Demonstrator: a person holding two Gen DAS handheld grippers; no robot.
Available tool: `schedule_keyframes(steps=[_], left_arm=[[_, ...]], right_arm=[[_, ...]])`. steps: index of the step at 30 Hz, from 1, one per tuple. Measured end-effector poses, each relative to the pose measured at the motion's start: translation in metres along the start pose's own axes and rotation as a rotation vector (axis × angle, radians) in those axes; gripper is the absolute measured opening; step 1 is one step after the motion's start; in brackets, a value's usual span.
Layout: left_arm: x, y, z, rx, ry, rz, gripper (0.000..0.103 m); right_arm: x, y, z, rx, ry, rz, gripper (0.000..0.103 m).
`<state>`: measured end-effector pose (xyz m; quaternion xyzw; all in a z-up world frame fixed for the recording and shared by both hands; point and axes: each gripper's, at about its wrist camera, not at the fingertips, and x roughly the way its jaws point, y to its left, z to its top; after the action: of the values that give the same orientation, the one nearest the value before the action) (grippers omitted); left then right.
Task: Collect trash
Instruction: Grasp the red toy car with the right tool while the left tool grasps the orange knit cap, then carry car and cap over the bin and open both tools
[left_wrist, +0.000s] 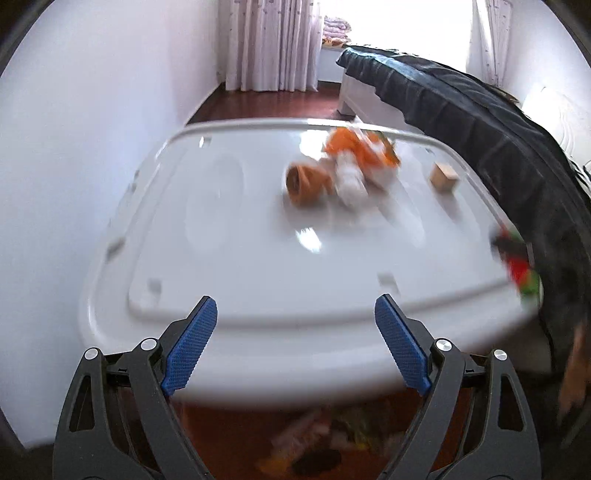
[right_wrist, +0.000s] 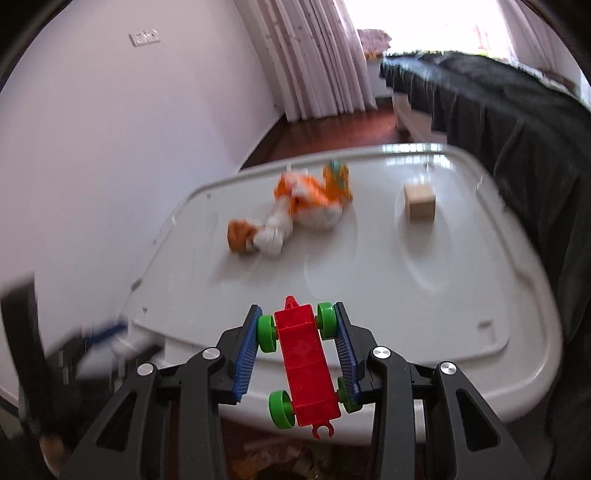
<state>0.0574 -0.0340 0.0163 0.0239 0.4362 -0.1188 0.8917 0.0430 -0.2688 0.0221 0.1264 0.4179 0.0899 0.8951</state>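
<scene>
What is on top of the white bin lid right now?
On the white bin lid lie crumpled orange-and-white wrappers and a wooden block. The right gripper holds a red toy car above its near edge. The bin's contents are hidden.

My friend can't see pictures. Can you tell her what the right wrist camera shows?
The right gripper is shut on a red toy car with green wheels, held over the near edge of a white plastic lid. Farther back on the lid lie blurry orange and white wrappers and a small wooden block.
</scene>
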Motion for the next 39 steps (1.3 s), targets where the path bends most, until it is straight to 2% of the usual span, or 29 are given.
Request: schedule_keyframes(steps=[5,10,14,17,21,23,27,30,31,33,34,35,39], left_arm=[[0.047,0.007,0.058,-0.074,0.011,0.033,0.085],[0.093,0.009,0.097,-0.195,0.028,0.001,0.085],[0.120,-0.002,0.112,-0.160,0.033,0.028,0.085],[0.137,-0.010,0.113,-0.105,0.053,0.057,0.085],[0.162,-0.009,0.108,-0.083,0.107,0.101,0.085],[0.169,-0.006,0.102,-0.086,0.129,0.077,0.085],[0.165,-0.012,0.096,-0.020,0.086,0.103,0.085],[0.167,-0.010,0.098,-0.018,0.083,0.096,0.079],[0.167,-0.011,0.099,-0.007,0.080,0.095,0.073],[0.164,-0.015,0.097,0.032,0.067,0.082,0.059],[0.163,-0.019,0.096,0.053,0.060,0.084,0.047],[0.161,-0.025,0.093,0.090,0.049,0.101,0.040],[0.159,-0.042,0.088,0.178,0.027,0.181,0.031]], right_arm=[[0.006,-0.004,-0.002,0.019,0.011,0.012,0.039],[0.003,-0.006,0.003,0.035,-0.016,0.025,0.039],[-0.001,-0.005,0.007,0.032,-0.029,0.032,0.039],[-0.002,-0.003,0.008,0.030,-0.033,0.043,0.039],[-0.003,-0.005,0.009,0.045,-0.032,0.060,0.039],[-0.002,-0.006,0.009,0.048,-0.032,0.060,0.039],[-0.001,-0.005,0.009,0.050,-0.031,0.060,0.039],[0.000,-0.002,0.008,0.041,-0.027,0.057,0.039],[0.001,-0.003,0.008,0.040,-0.026,0.056,0.039],[0.002,-0.003,0.008,0.043,-0.026,0.056,0.039],[0.002,-0.003,0.008,0.046,-0.026,0.057,0.039],[0.002,-0.003,0.009,0.048,-0.027,0.059,0.039],[0.003,-0.004,0.009,0.047,-0.027,0.056,0.039]])
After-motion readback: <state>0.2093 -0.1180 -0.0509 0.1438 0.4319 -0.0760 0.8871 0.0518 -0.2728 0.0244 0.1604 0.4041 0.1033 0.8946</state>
